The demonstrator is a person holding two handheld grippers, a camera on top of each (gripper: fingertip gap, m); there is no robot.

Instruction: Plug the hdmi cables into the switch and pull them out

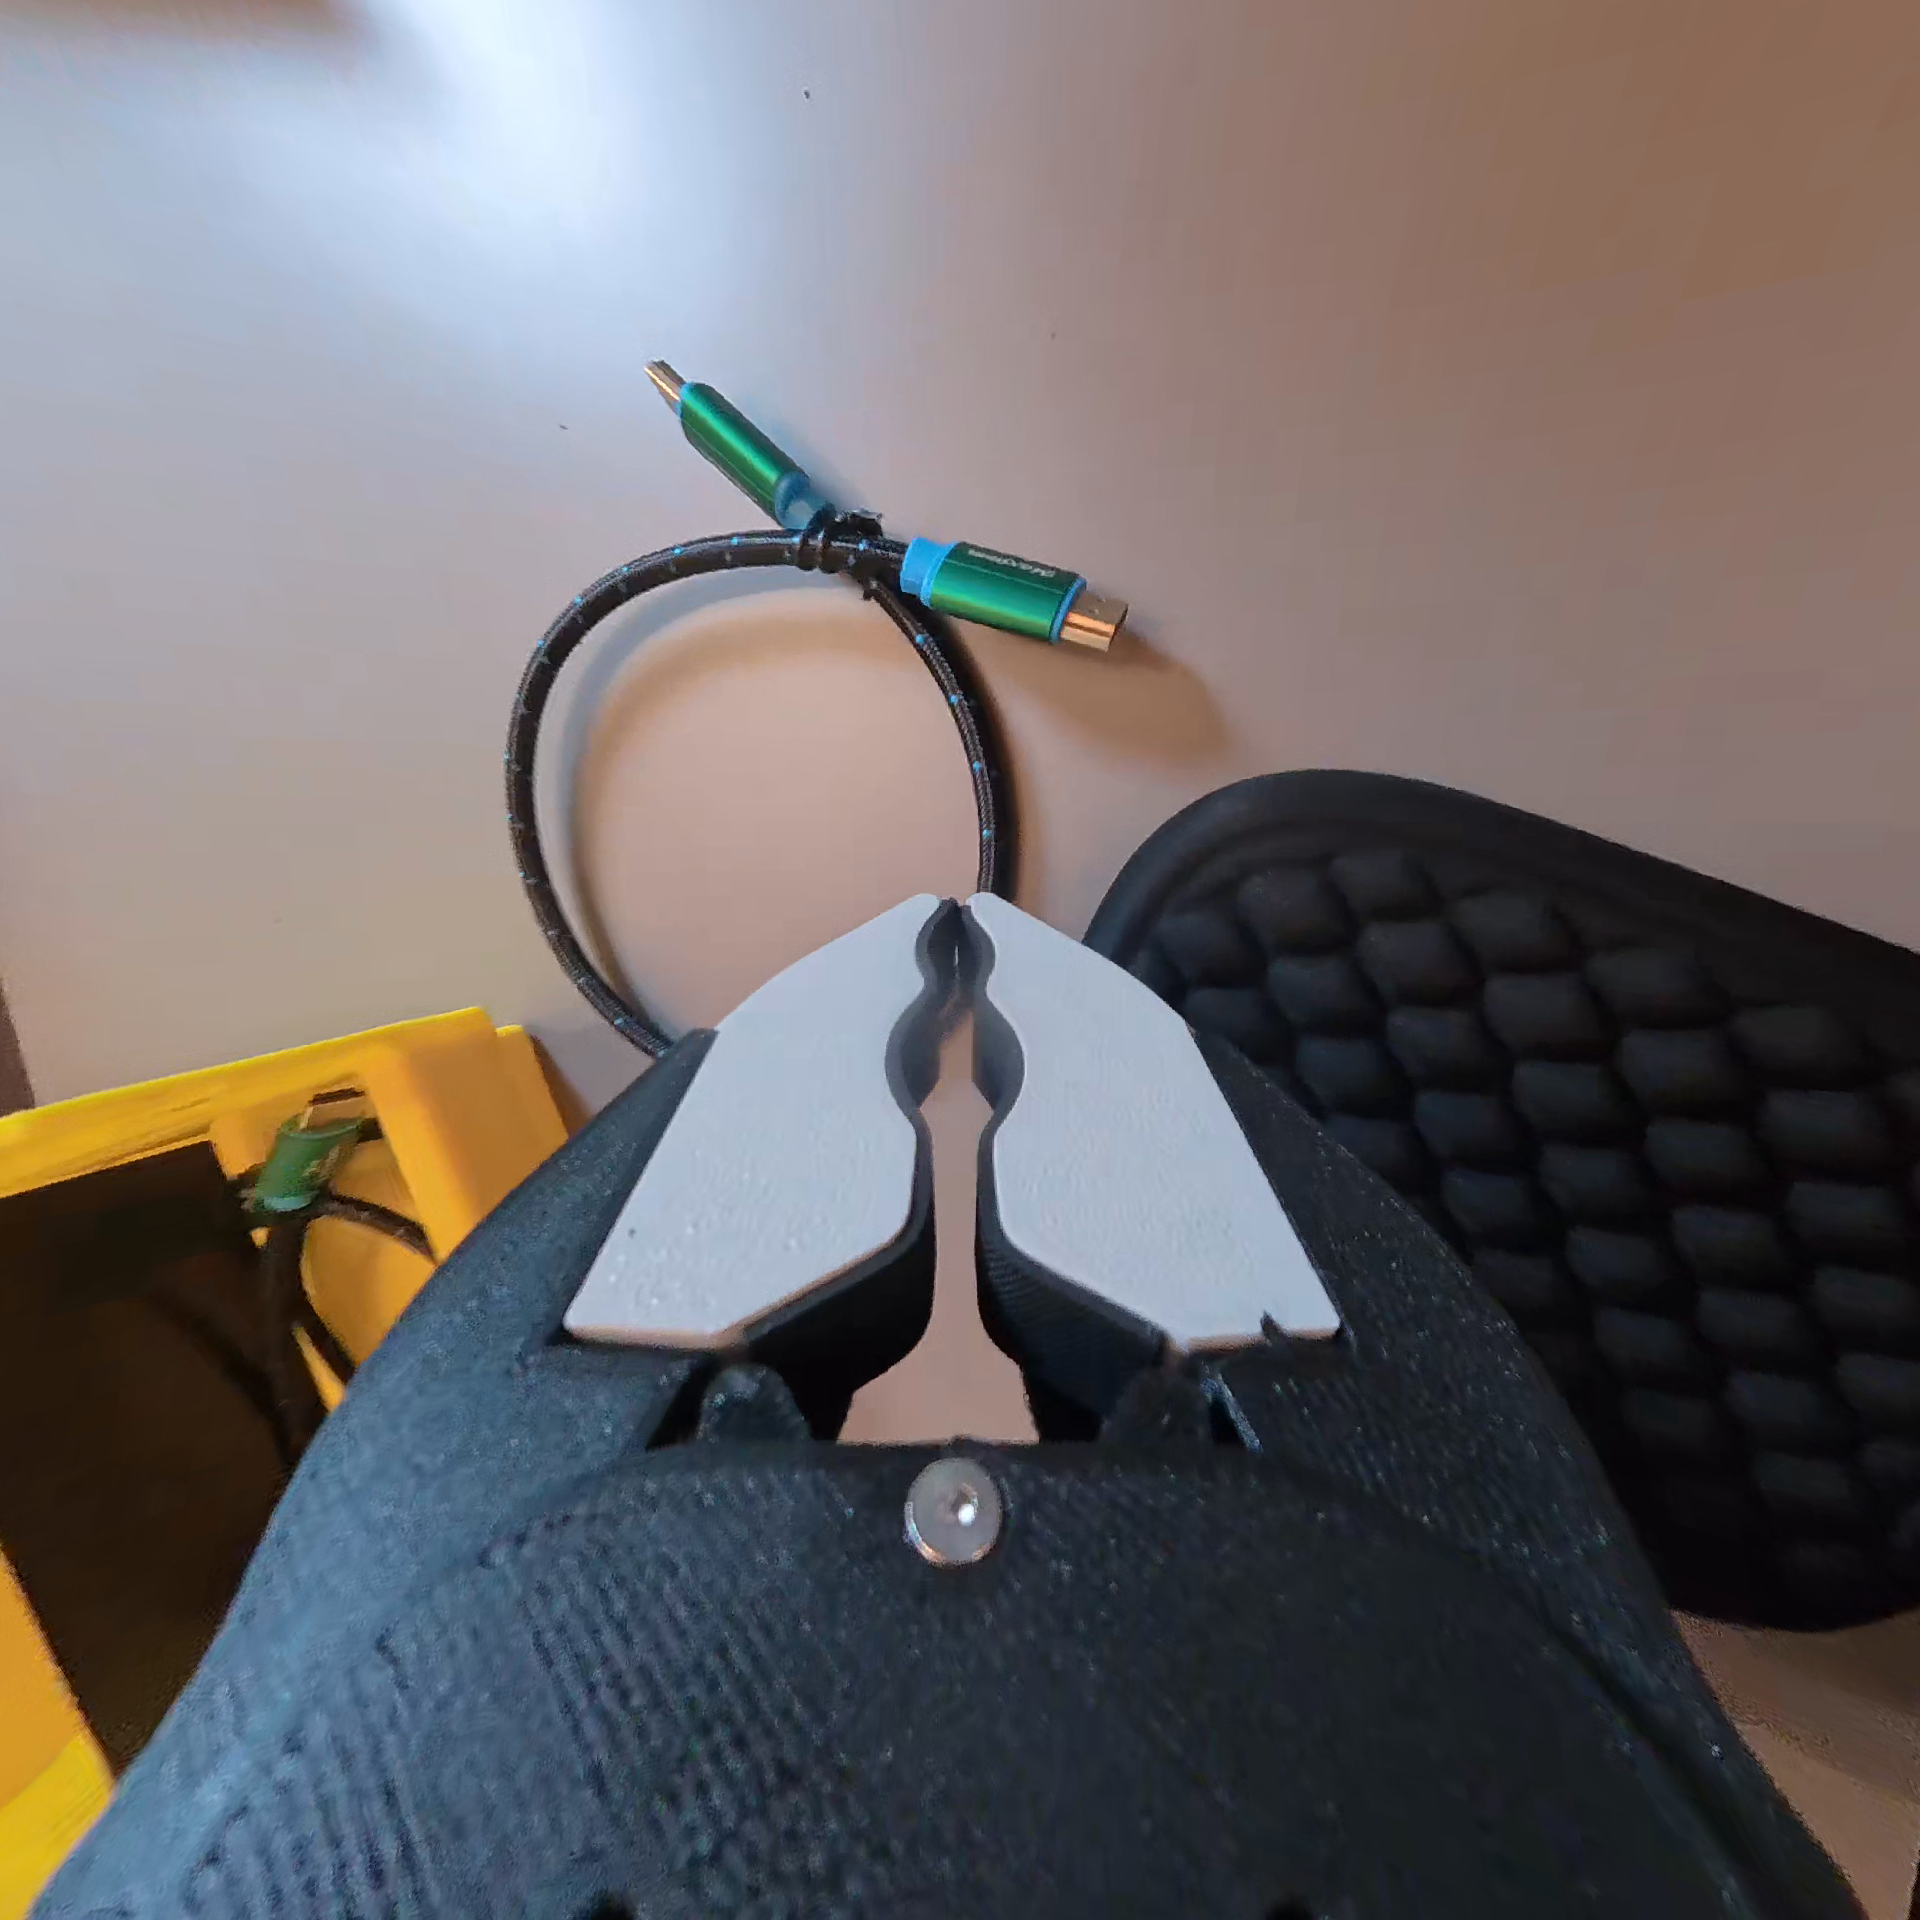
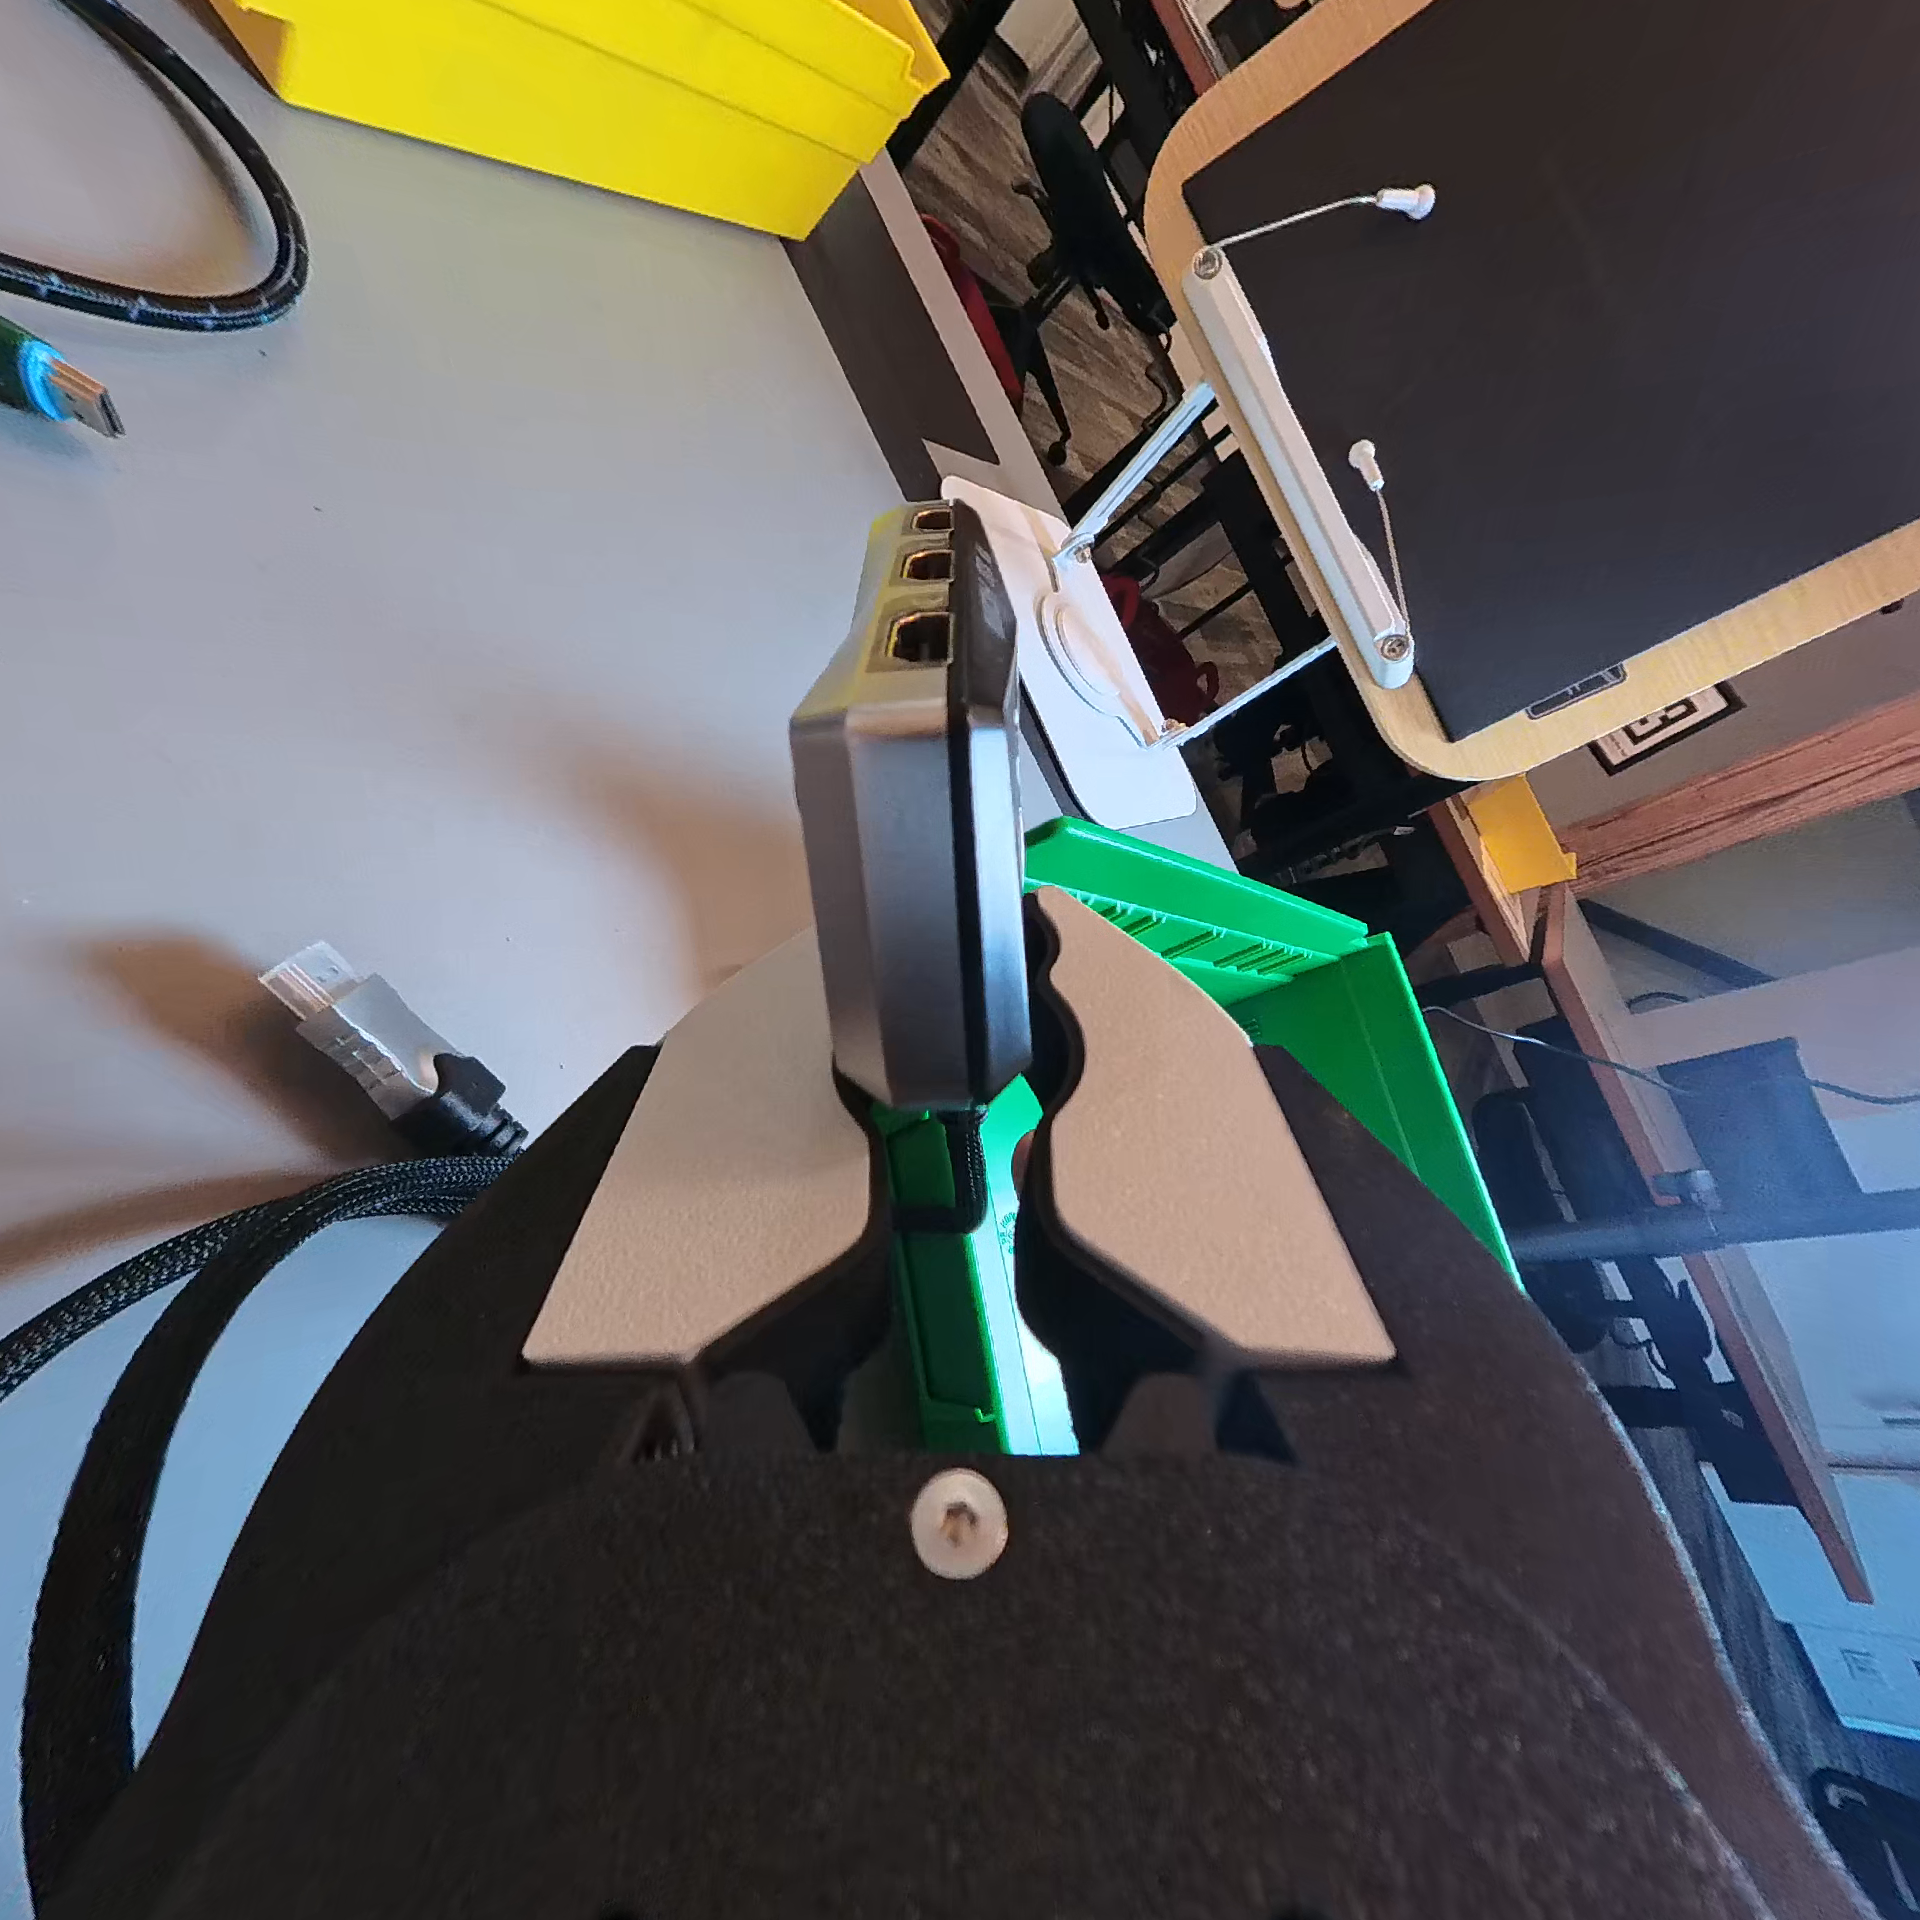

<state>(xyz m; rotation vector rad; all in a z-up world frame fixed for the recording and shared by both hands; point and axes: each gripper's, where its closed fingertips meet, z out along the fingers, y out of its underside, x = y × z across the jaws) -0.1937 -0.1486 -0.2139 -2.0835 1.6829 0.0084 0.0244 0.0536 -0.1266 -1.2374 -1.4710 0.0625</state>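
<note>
In the left wrist view my left gripper (image 1: 958, 906) is shut with nothing between its pads, above the table. Just beyond it lies a looped black braided HDMI cable (image 1: 530, 790) with two green plugs (image 1: 997, 597), tied at the crossing. In the right wrist view my right gripper (image 2: 935, 935) is shut on the grey HDMI switch (image 2: 904, 883), held on edge above the table, its row of ports (image 2: 914, 634) facing left. A silver HDMI plug (image 2: 353, 1029) on a thick black braided cable lies on the table to the left. The green-plug cable also shows at the far left (image 2: 62, 390).
A black bumpy cushion (image 1: 1558, 1143) lies right of the left gripper. A yellow bin (image 1: 125, 1195) with another green-plug cable stands at the left. In the right wrist view there is a yellow bin (image 2: 623, 94) at the top, a green bin (image 2: 1299, 987) under the switch, and the table edge (image 2: 935, 416) beyond. The gap from one gripper's tips to the other's is roughly 30 centimeters. The silver HDMI plug (image 2: 353, 1029) lies around 11 centimeters away from my right fingertips.
</note>
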